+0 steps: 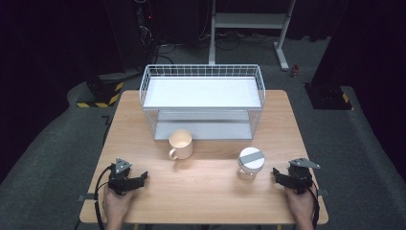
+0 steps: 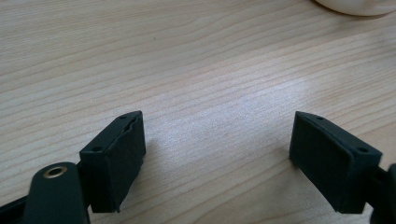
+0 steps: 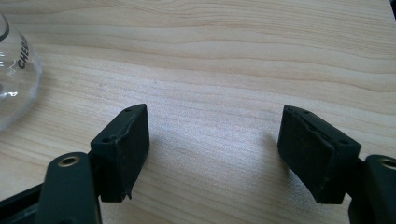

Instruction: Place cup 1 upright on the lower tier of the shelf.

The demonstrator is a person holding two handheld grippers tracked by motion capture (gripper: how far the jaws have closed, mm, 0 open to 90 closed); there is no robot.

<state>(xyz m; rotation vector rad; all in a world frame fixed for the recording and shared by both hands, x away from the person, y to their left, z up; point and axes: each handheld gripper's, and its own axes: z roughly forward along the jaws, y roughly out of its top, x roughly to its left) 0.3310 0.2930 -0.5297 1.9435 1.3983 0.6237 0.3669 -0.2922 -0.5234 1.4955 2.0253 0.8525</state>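
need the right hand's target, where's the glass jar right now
In the high view the glass jar stands upright on the table's front right, just left of the right gripper.

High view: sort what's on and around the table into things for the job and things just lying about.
For the job:
- cream mug, nearest the left gripper
- glass jar with grey lid, nearest the right gripper
- white wire two-tier rack, probably

Lying about:
- white stand frame on the floor behind
- yellow-black striped base at the left
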